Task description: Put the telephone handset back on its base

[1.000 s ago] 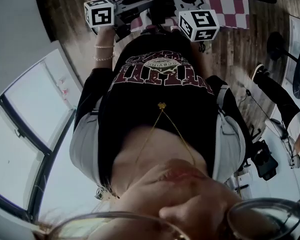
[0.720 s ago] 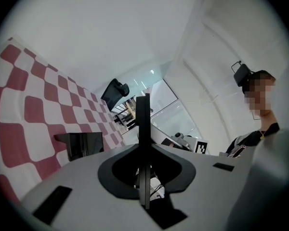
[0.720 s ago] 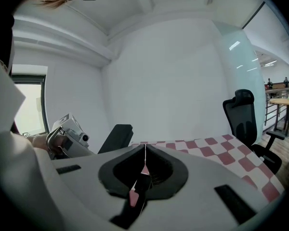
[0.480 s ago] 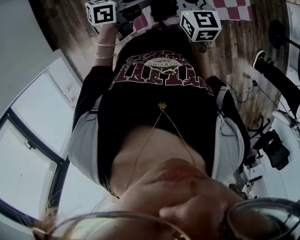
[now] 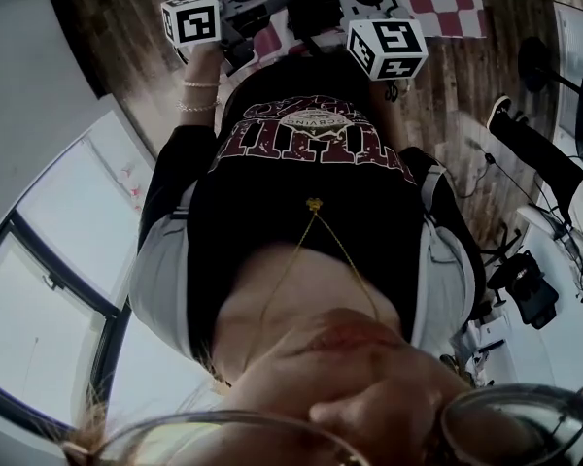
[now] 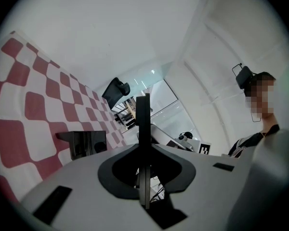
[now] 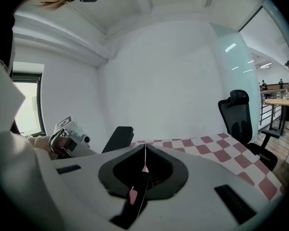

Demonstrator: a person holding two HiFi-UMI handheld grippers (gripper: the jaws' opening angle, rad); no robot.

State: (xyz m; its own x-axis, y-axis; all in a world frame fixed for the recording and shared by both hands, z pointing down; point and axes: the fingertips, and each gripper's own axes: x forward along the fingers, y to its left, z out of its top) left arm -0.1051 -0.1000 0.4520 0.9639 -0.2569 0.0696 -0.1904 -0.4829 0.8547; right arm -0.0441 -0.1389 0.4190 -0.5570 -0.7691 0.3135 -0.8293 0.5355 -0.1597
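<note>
In the left gripper view my left gripper (image 6: 143,143) has its two jaws pressed flat together with nothing between them. It points along a red-and-white checked cloth (image 6: 24,105), where a dark boxy object (image 6: 83,144) stands; I cannot tell whether it is the telephone. My right gripper (image 7: 144,161) is also shut and empty, its pink pads meeting. Beyond it lies a dark slab (image 7: 117,138) that I cannot identify. The head view shows both marker cubes, the left cube (image 5: 192,19) and the right cube (image 5: 387,49), held up before the person's black shirt (image 5: 311,163).
An office chair (image 7: 242,121) stands right of the checked table (image 7: 221,146). A hand holds the left gripper (image 7: 63,134) at the left of the right gripper view. In the head view there is a wooden floor (image 5: 457,95), a window (image 5: 49,260) and a seated person's leg (image 5: 539,173).
Both grippers stay raised in front of the chest, jaws unchanged. The head view has drifted slightly, and the things at the right edge have shifted.
</note>
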